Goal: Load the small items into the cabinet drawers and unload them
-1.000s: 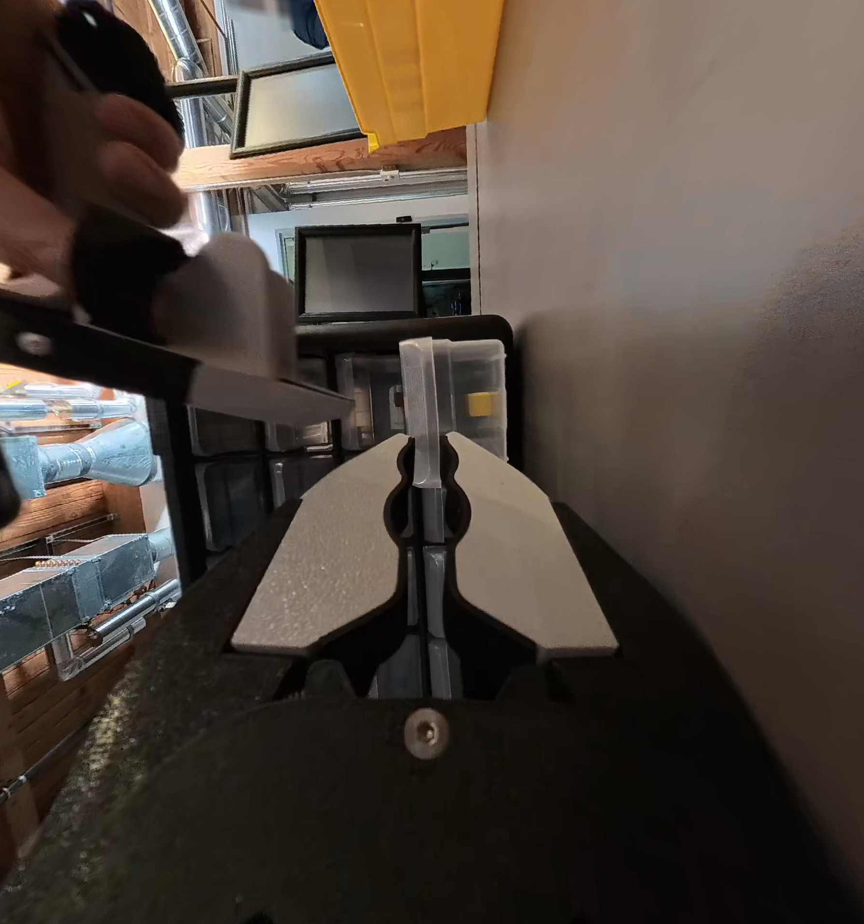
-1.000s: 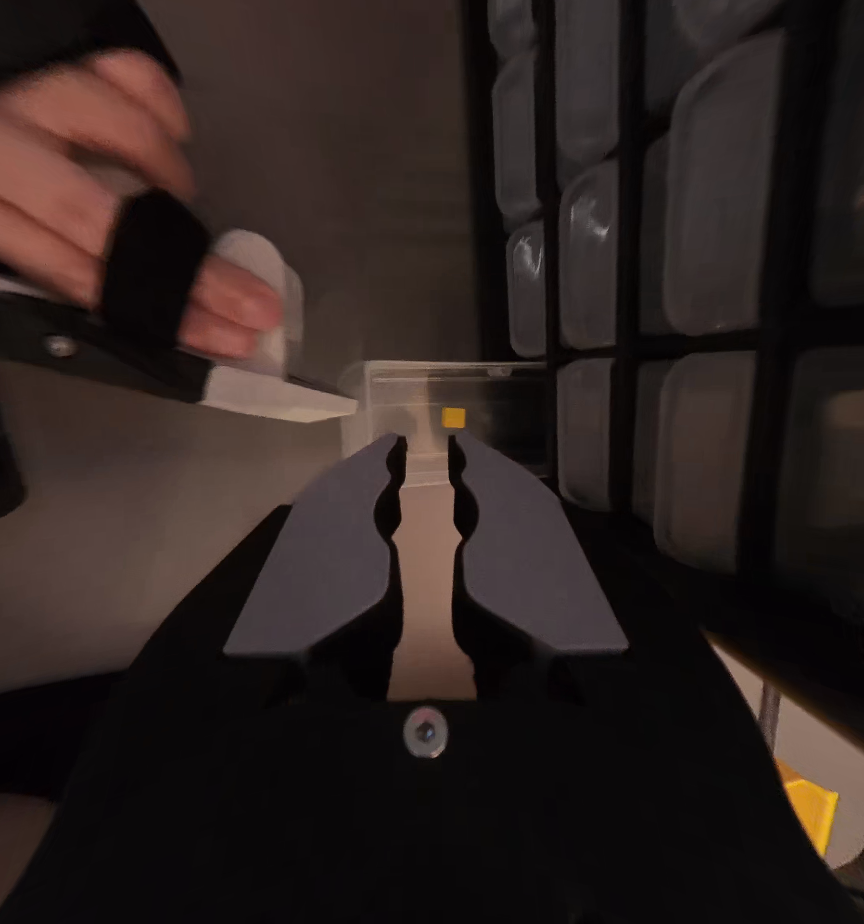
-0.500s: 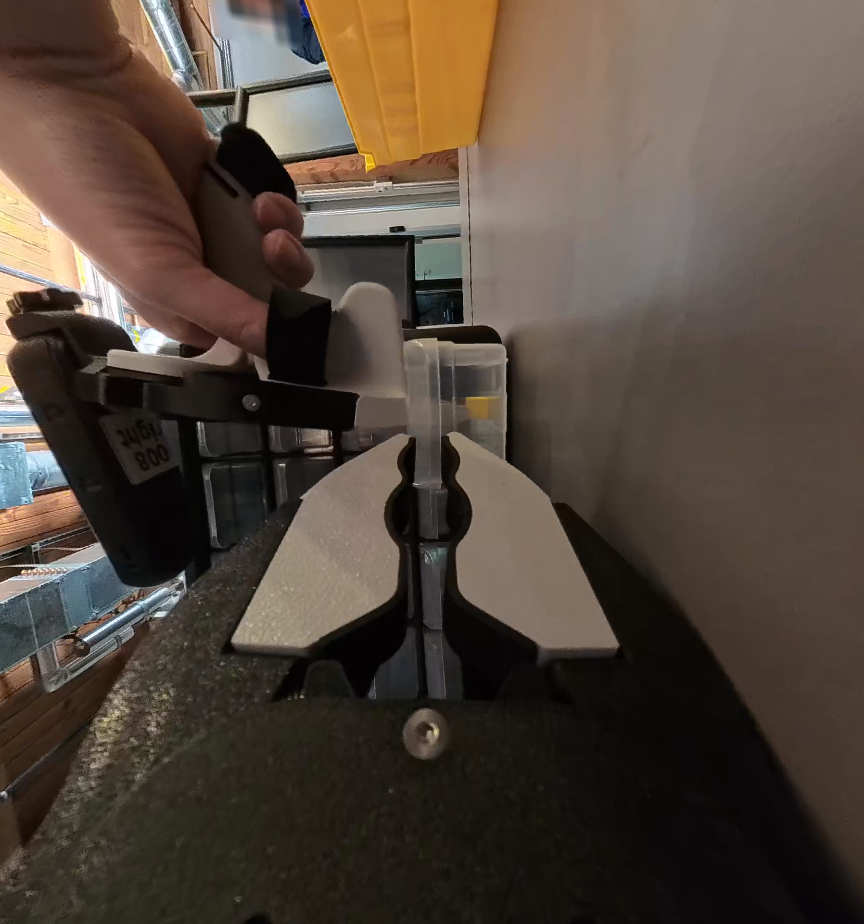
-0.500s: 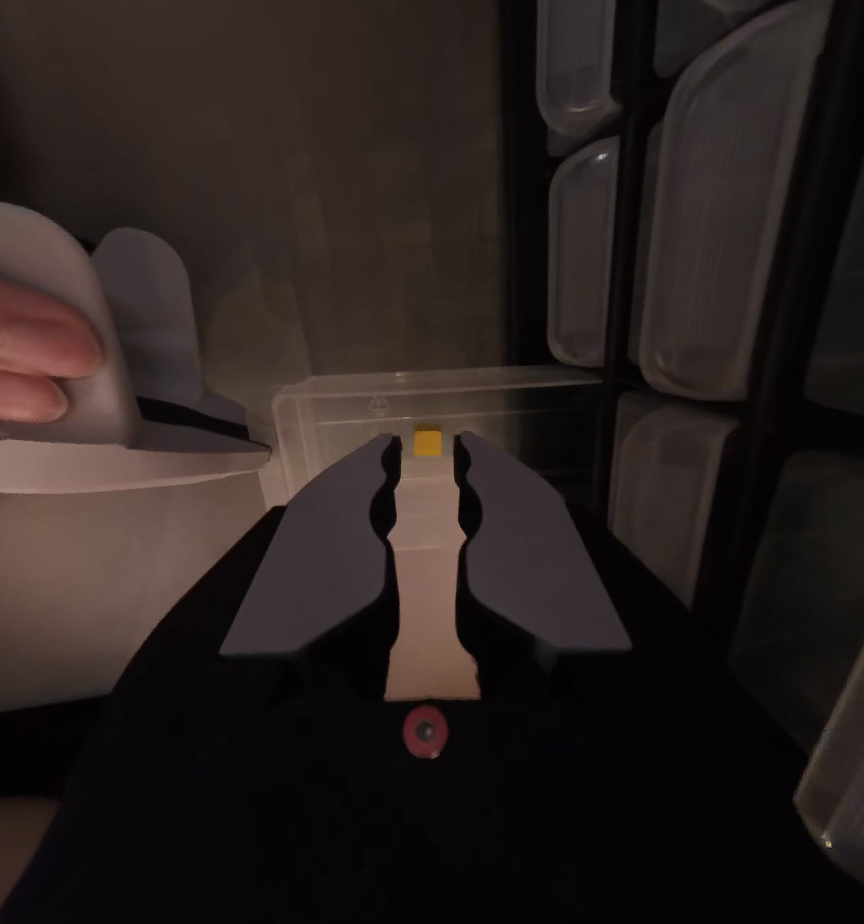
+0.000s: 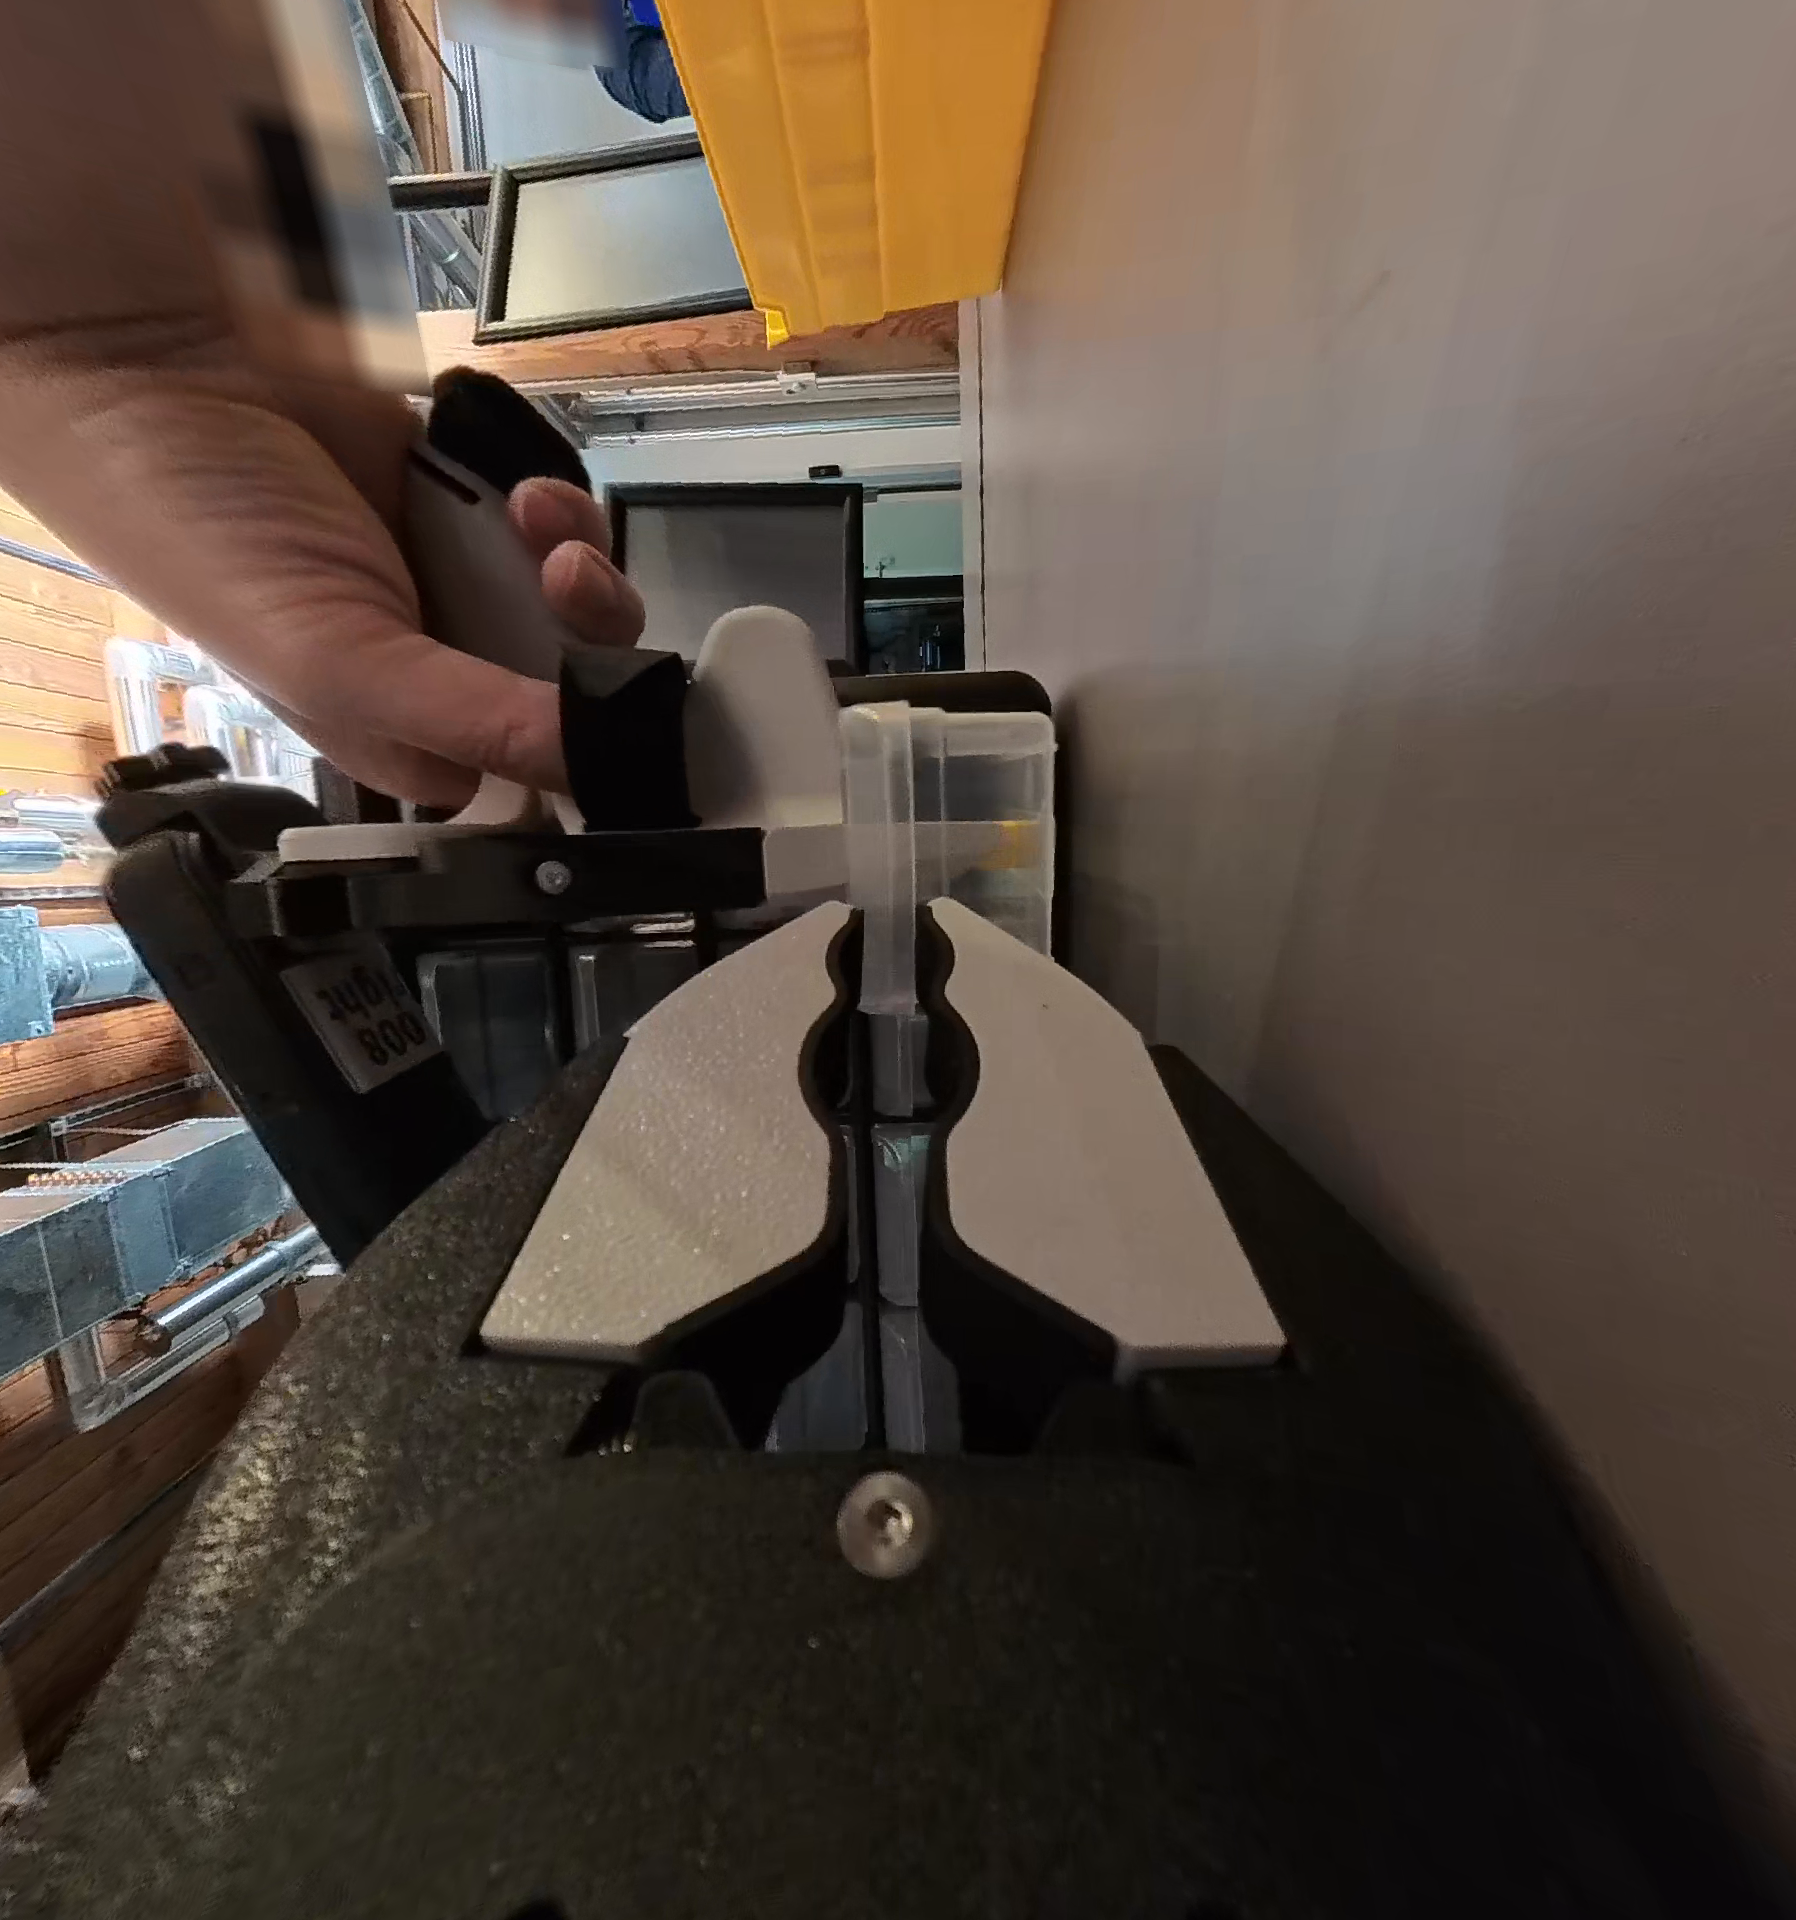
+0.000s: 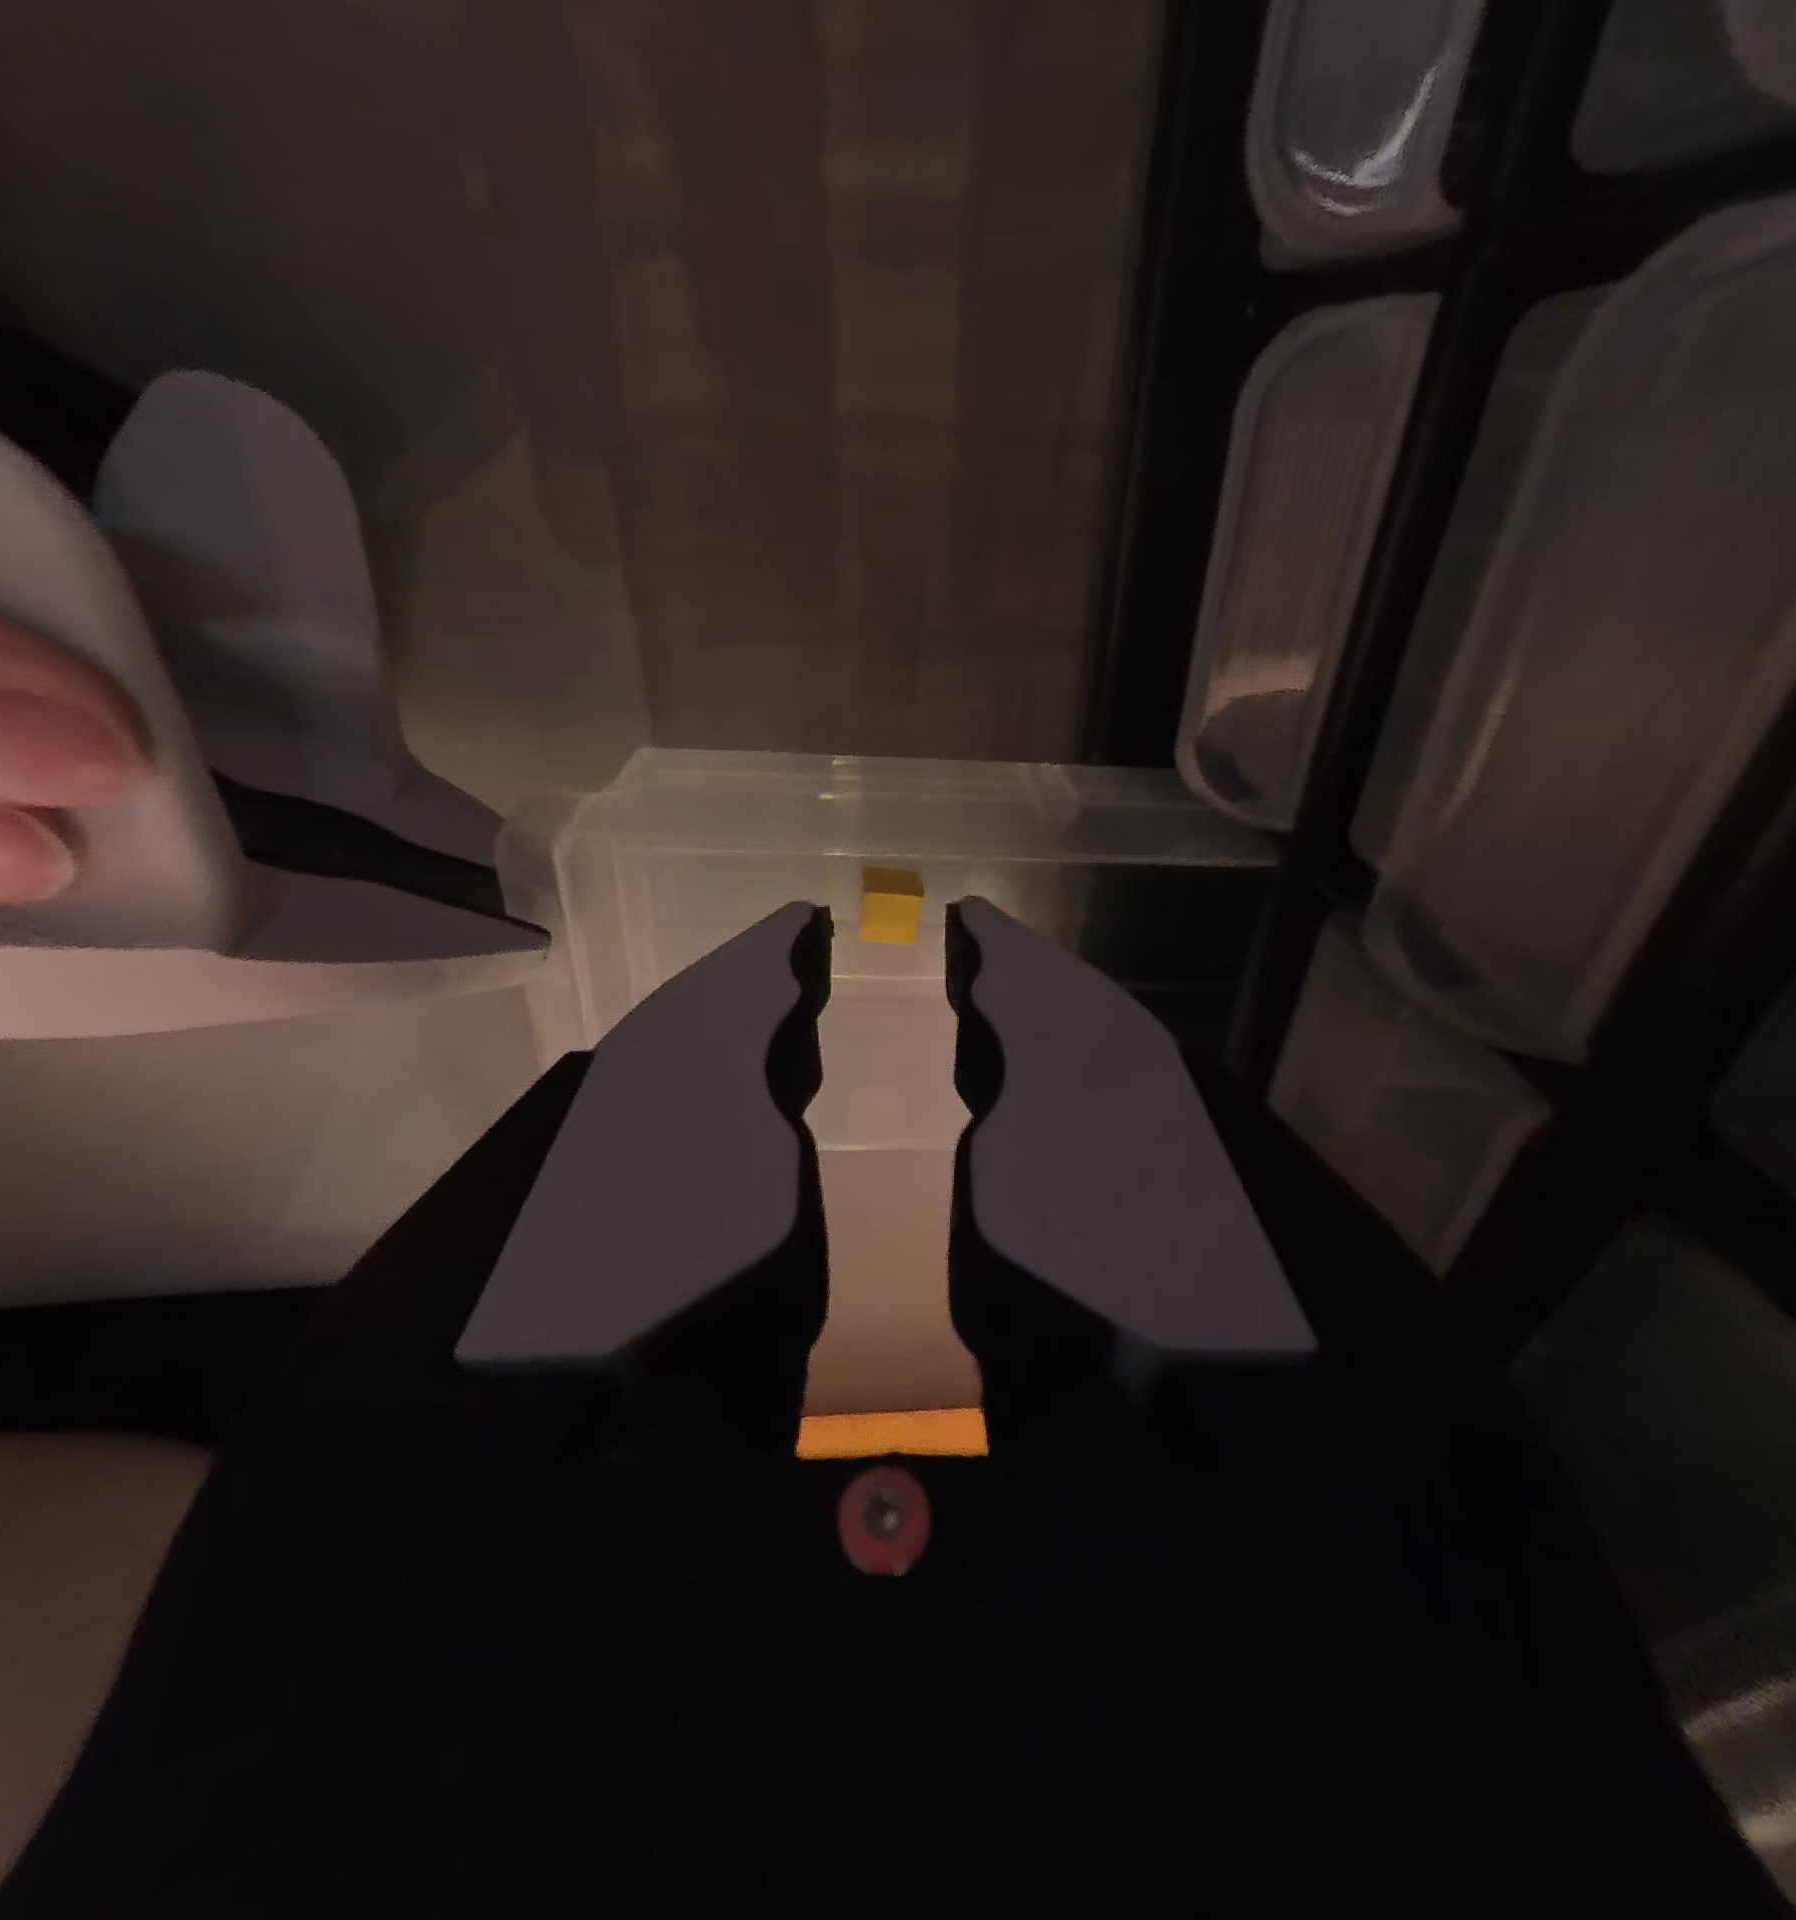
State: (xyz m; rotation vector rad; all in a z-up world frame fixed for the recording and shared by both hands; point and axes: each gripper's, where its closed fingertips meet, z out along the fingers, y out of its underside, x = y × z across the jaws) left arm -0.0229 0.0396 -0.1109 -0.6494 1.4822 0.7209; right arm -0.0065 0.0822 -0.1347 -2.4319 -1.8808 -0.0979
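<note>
The left tool [image 5: 889, 914] is clamped on the front tab of a clear drawer [image 5: 987, 821] pulled out of the black cabinet [image 6: 1476, 727]. In the right wrist view the right tool [image 6: 889, 914] hangs over the drawer with its jaws parted and nothing between them, their tips just short of a small yellow cube [image 6: 892, 906] lying inside. The other drawers [image 6: 1278, 582] to the right sit closed in their slots. A hand [image 5: 281, 582] holds the right tool's handle in the left wrist view.
</note>
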